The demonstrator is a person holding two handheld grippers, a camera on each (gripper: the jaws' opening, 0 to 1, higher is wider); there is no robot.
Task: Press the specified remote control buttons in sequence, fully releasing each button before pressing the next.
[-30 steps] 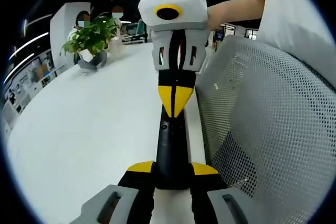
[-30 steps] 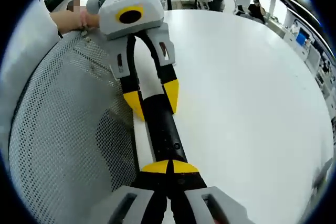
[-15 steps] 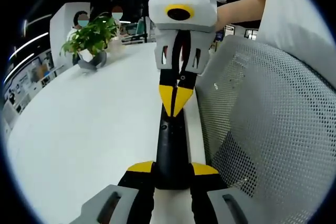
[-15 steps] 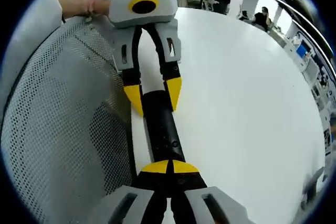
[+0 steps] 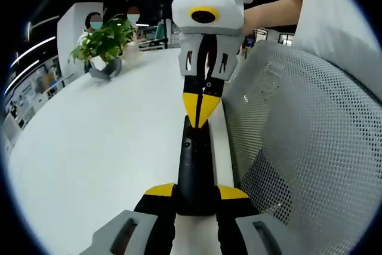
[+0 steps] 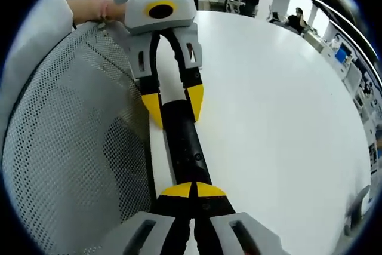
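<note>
While its two yellow-tipped jaws stood spread on either side of the long black plastic remote control (image 5: 196, 165), the left gripper (image 5: 196, 194) clamped the remote's near end at 6 o'clock in the left gripper view. The remote ran up toward 12 o'clock, where the right gripper (image 5: 200, 107) came down with its yellow tips drawn together into a point, touching the remote's far end. In the right gripper view, the right gripper (image 6: 192, 190) had its jaws closed tight together, their tips resting on the remote control (image 6: 184, 146); at 12 o'clock the left gripper (image 6: 173, 103) straddled the remote's other end, one yellow tip on each side. Under the remote lay the broad white round table (image 5: 101, 147). A grey mesh chair back (image 5: 304, 147) stood just beside the table edge at 3 o'clock in the left gripper view. A leafy green potted plant (image 5: 104, 46) sat on the table at 10 o'clock, well apart from the remote.
</note>
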